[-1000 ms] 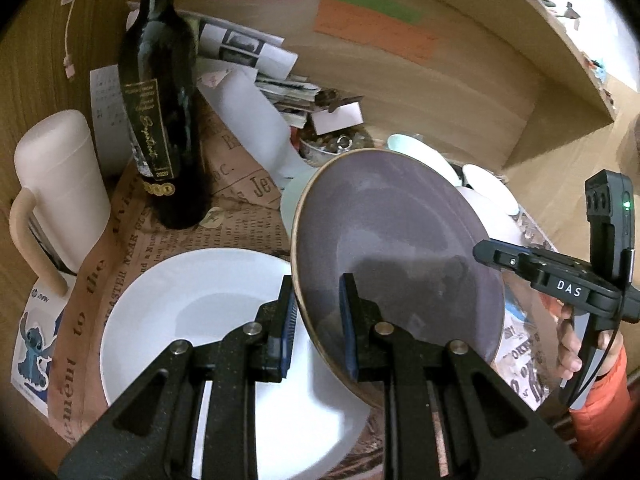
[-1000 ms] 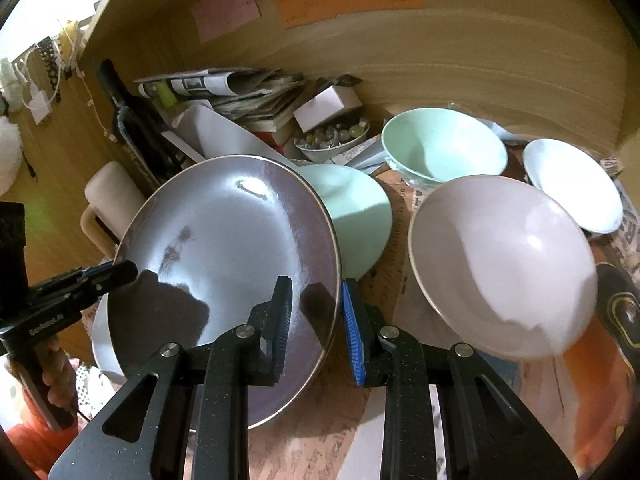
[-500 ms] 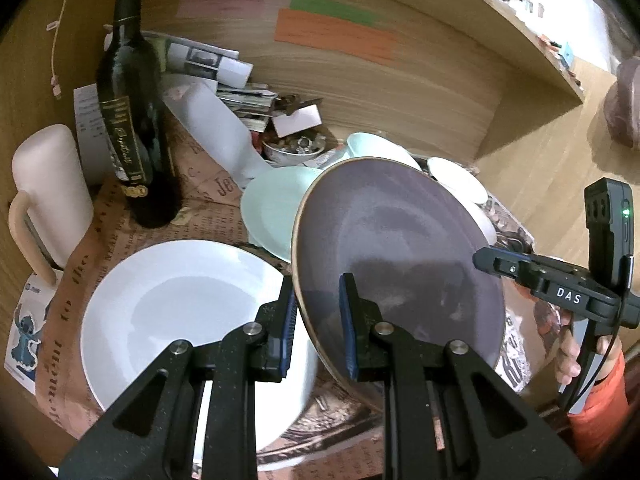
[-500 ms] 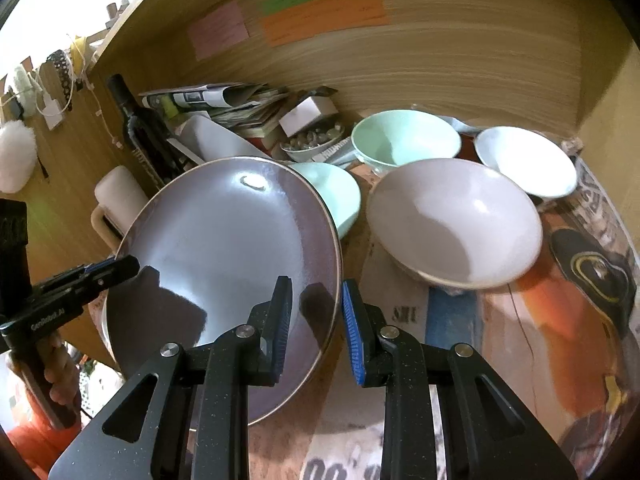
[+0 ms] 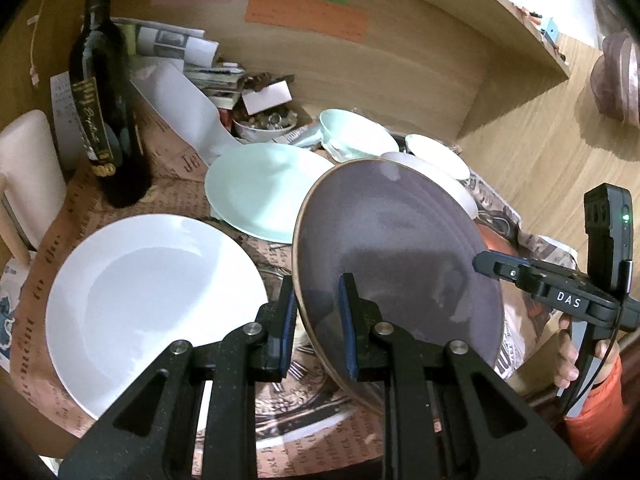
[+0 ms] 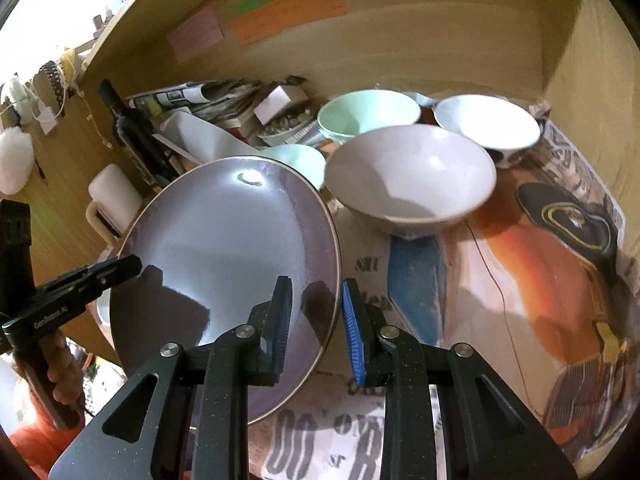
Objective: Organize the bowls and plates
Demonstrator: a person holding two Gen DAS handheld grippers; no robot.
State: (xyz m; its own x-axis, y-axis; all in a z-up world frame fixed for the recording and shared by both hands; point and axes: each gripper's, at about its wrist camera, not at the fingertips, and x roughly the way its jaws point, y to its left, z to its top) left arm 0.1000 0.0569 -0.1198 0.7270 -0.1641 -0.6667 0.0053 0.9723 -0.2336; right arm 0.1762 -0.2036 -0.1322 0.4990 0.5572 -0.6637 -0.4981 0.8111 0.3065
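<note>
A large purple plate with a gold rim is held level above the table between both grippers. My left gripper is shut on its left rim. My right gripper is shut on its right rim. A big white plate lies on the paper below left. A mint plate lies behind it. A large white bowl, a mint bowl and a small white bowl stand at the back right.
A dark wine bottle and a cream mug stand at the left. Newspapers, a small dish of bits and a white card lie against the wooden back wall. Printed paper covers the table.
Both grippers have pulled back and up with the purple plate. The white plate, mint plate and bowls now show more fully below and behind it.
</note>
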